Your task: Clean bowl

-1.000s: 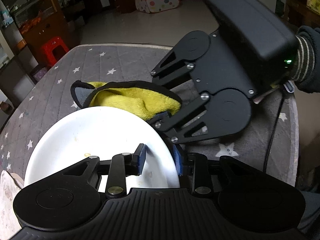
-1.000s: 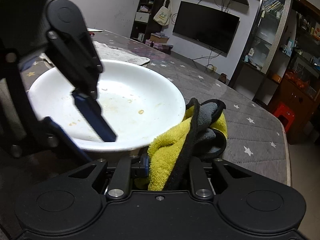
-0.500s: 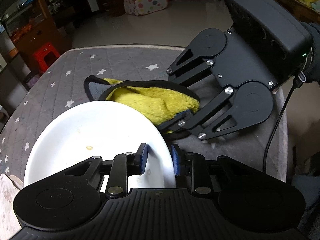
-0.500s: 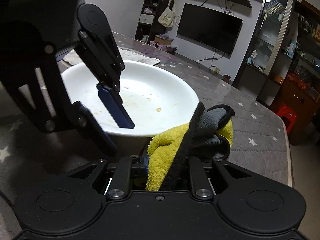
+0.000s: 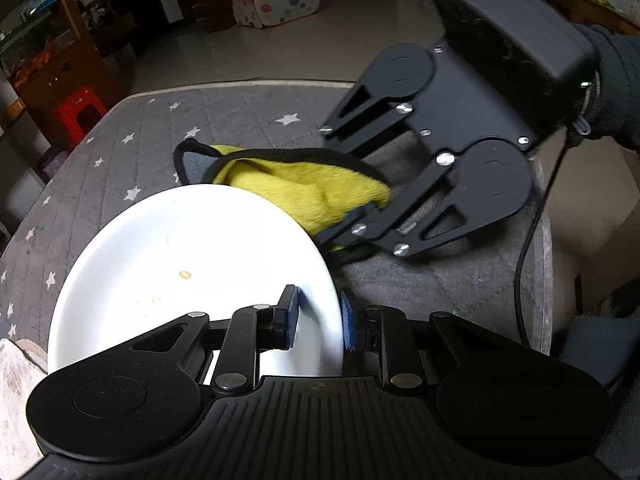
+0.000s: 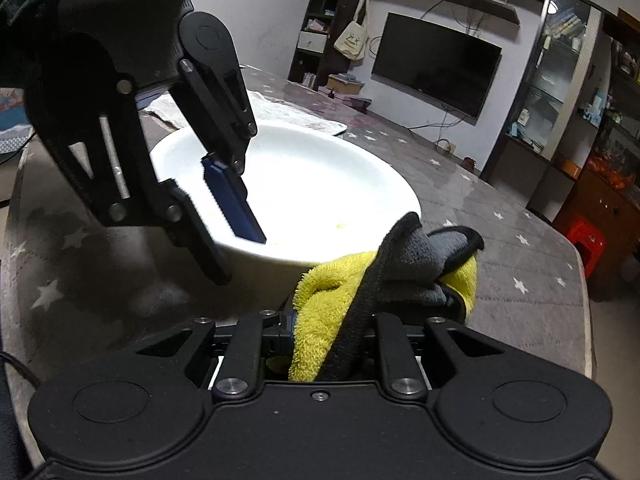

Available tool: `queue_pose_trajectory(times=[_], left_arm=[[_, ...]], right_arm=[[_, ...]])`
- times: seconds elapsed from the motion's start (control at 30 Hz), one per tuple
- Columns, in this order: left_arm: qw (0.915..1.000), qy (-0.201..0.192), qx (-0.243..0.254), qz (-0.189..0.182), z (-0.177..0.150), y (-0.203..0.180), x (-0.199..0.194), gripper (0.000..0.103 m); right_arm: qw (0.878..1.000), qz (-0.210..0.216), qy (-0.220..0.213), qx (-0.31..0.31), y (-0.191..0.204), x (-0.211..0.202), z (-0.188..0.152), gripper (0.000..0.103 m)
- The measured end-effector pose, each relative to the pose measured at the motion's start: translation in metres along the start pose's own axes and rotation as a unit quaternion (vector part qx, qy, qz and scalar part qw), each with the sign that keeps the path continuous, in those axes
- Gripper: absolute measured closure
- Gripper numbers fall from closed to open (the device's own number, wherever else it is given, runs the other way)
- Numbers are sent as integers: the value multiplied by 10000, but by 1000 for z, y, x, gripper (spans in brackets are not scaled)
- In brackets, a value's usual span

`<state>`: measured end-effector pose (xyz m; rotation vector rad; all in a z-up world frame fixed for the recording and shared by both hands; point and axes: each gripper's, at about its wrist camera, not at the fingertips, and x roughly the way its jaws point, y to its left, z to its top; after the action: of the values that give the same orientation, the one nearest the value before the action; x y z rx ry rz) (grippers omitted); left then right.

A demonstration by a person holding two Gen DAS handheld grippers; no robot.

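A white bowl (image 5: 192,248) with small food specks sits on the grey star-patterned table cover (image 5: 224,116). My left gripper (image 5: 318,320) is shut on the bowl's near rim, one blue pad inside and one outside. It shows in the right wrist view (image 6: 224,216) at the bowl (image 6: 320,192). My right gripper (image 6: 326,344) is shut on a yellow and grey cloth (image 6: 384,280) just outside the bowl's rim. In the left wrist view the right gripper (image 5: 352,216) holds the cloth (image 5: 304,184) beyond the bowl.
A pale patterned mat (image 5: 16,392) lies under the bowl's left side. The table edge (image 5: 546,240) runs at the right. A red stool (image 5: 78,114) and a wooden cabinet (image 5: 48,52) stand on the floor beyond the table.
The right gripper with the cloth has pulled back a little from the bowl rim. The left gripper keeps its hold on the rim, and the bowl has shifted slightly.
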<state>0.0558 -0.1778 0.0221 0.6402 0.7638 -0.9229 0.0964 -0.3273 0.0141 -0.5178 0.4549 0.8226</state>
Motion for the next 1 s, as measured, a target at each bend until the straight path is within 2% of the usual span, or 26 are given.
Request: queue_pose_trajectory(times=[0.3,0.5,0.83,1.0], left_arm=[[10000,-17,-14,-51,0,1,2,80],[9997,74,-224,-23,4,4,6,78],[9988,105,-455,134,22,7,20,72],[9992,102,-361,148,22,5,19,73]], right_arm=[[9999,-114,32,-58,-24,23,4,84],[9998,-169,34,-103,-40,40,9,84],[9999,-135,2,-63,-34,33,2,84],[9999,-132,-10,-69,-25,22,-3,84]])
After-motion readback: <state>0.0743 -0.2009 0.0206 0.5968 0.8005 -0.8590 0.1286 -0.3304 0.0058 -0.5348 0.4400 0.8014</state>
